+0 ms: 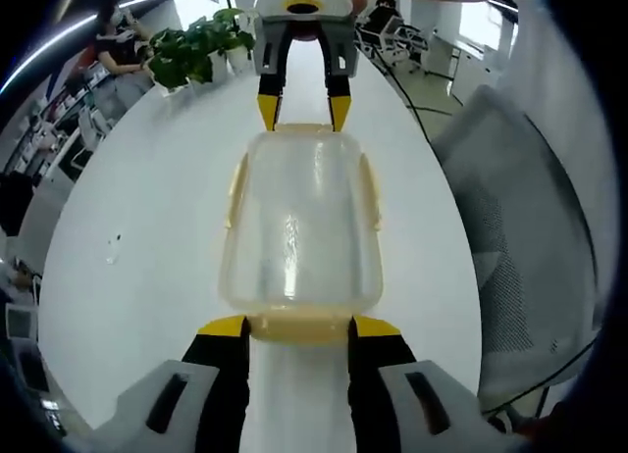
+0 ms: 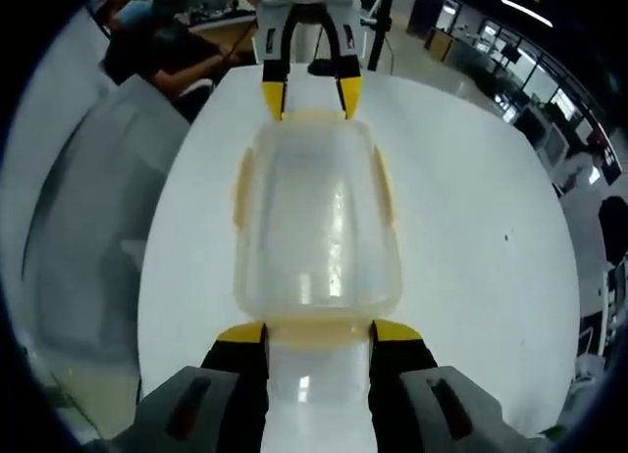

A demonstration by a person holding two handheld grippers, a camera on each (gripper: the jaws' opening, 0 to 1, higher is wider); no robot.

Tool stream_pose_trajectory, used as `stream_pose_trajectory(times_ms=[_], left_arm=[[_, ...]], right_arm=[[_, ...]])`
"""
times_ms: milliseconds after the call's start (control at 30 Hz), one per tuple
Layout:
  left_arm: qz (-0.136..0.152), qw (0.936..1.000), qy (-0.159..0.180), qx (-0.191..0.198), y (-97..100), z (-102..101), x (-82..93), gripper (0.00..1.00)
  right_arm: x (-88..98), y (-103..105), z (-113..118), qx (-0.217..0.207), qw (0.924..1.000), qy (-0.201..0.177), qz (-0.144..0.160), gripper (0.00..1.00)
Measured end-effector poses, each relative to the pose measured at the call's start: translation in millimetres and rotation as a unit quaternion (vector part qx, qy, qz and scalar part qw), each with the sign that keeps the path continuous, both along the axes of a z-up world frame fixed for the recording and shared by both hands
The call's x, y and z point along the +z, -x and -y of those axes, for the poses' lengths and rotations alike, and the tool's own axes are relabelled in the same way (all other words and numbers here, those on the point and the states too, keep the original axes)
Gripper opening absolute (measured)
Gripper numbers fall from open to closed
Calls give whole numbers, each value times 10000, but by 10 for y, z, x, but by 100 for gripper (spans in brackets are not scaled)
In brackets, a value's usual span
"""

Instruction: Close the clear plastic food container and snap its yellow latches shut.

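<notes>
The clear container (image 1: 302, 227) lay lidded on the white table (image 1: 147, 208), between the left gripper (image 1: 299, 327) and right gripper (image 2: 319, 332), each spread astride an end latch

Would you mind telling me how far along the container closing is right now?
Done: the lid sits on the clear container, on the white table. In hand: the left hand-held gripper and right hand-held gripper bracket its two end latches, jaws open. Left: whether any yellow latch, including the side latches, is snapped shut cannot be told.
</notes>
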State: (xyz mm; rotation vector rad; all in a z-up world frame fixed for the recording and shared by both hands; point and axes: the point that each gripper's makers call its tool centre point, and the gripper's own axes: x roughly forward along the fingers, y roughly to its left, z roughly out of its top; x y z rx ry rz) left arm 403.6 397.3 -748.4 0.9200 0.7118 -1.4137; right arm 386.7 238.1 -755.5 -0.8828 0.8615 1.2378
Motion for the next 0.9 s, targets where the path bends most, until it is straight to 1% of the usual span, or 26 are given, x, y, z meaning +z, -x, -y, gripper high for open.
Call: stream_pose_trajectory(times_ms=[100, 167, 267, 333, 700, 900], left_arm=[[54, 10000, 57, -16, 0, 55, 10, 37], [3, 9999, 131, -4, 16, 112, 9, 37], [31, 9999, 127, -22, 34, 169, -8, 37], [-2, 9999, 157, -9, 36, 203, -12, 37], [13, 9997, 244, -18, 55, 400, 24, 37], [10, 9996, 294, -28, 93, 556, 9, 37]], right_arm=[[-2, 6, 69, -24, 10000, -12, 34, 38], [-7, 8, 117, -20, 10000, -3, 44, 38], [0, 27, 167, -5, 10000, -11, 39, 38], [-4, 28, 203, -1, 10000, -7, 54, 38], [-6, 33, 408, 4, 10000, 9, 65, 38], [-25, 57, 546, -3, 10000, 59, 8, 38]])
